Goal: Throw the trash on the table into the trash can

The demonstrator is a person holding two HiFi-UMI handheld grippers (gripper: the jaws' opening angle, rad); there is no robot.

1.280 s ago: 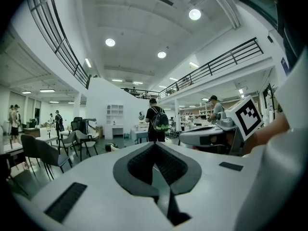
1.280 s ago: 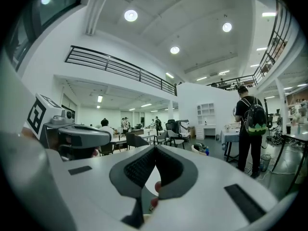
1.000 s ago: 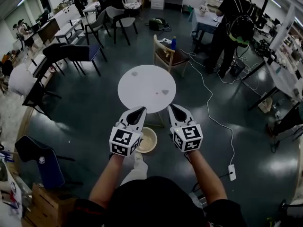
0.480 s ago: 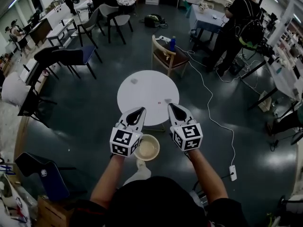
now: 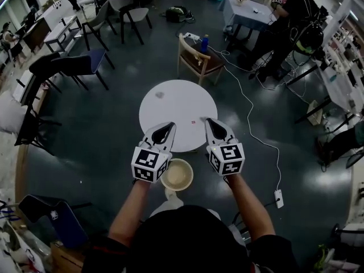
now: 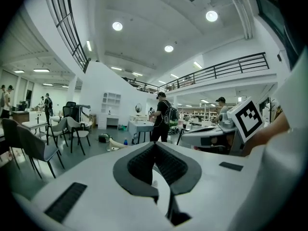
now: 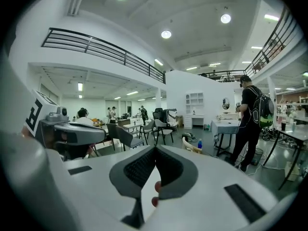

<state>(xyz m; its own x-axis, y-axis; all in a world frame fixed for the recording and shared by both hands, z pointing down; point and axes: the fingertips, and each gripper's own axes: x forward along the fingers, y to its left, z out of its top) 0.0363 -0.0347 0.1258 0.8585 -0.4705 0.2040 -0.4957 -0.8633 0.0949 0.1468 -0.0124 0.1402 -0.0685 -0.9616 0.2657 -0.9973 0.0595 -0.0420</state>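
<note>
Far to the left, dark chairs (image 5: 85,64) stand on the grey floor, well apart from the work. The left gripper (image 5: 169,127) reaches out over the near edge of the round white table (image 5: 176,95). In the left gripper view its ribbed pads (image 6: 140,163) meet at the tips with nothing caught between them, so it is pressed together and empty. Just right of its marker cube, down on the floor between the person's two forearms, sits the cream trash can (image 5: 177,175). It is round, open at the top and close against the table's near side. Two bits of trash lie on the table. A small grey scrap (image 5: 160,94) sits toward the far left of the top, and a tiny red scrap (image 5: 193,120) lies by the near edge, just left of the tip of the right gripper (image 5: 210,121). In the right gripper view that gripper's pads are also pressed together at the tips, pinching nothing. Red spots show against the white tabletop through the opening behind the tips. Beyond the table stands a wooden chair (image 5: 196,61) with a blue bottle (image 5: 205,41) on it. Further right, a white cable (image 5: 250,118) snakes across the floor to a power strip (image 5: 278,198). At the upper right a person (image 5: 290,27) in black with a backpack stands at another table.
</note>
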